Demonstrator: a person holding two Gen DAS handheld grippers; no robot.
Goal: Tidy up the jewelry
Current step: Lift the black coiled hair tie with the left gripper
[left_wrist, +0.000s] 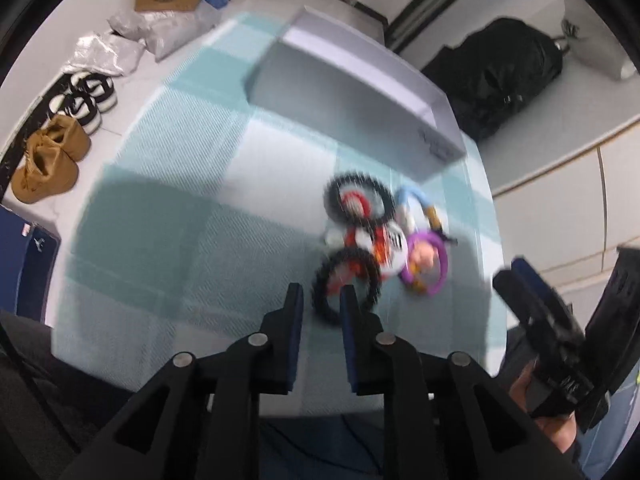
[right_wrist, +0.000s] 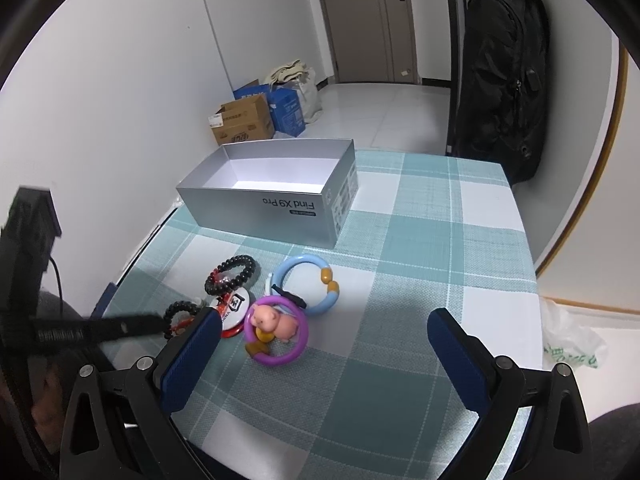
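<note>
Jewelry lies heaped on the checked cloth of the desk [right_wrist: 420, 240], at about 7 o'clock from the open grey box [right_wrist: 276, 196]. Going left to right in the right wrist view: a black bead bracelet [right_wrist: 180, 312] at the heap's 9 o'clock edge, a second black bead bracelet [right_wrist: 231, 274] behind it, a round badge [right_wrist: 236, 304], a purple ring with a pink pig [right_wrist: 276, 330], then a blue ring [right_wrist: 306, 290] at 2 o'clock. The left tool [left_wrist: 320, 300] hovers over the nearest black bracelet, its jaws only slightly apart with nothing between them. The right tool [right_wrist: 324, 340] stands wide open and empty, the purple ring between its fingers but untouched.
</note>
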